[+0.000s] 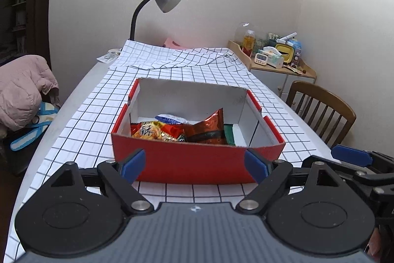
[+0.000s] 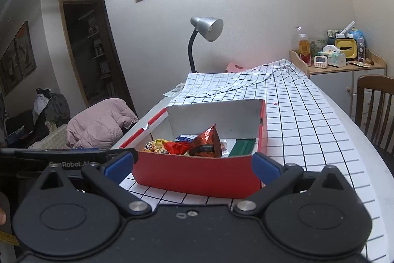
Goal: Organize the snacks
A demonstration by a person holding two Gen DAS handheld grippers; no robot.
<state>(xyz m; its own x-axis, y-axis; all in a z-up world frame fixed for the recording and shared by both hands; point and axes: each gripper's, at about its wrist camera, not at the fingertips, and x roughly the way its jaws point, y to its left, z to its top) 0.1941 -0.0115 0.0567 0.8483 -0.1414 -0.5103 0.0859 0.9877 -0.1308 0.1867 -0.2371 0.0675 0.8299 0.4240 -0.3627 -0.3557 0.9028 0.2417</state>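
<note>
Nearest, the left claw (image 1: pixel 194 165) and right claw (image 2: pixel 193 165) both hang wide and empty, just short of the red box (image 1: pixel 197 164) on the checked worktop (image 1: pixel 73 134). The snack packets (image 1: pixel 179 131) lie heaped inside the box, none left outside, so the gathering looks nearly done; the next move probably calls for tidying them or withdrawing.
</note>
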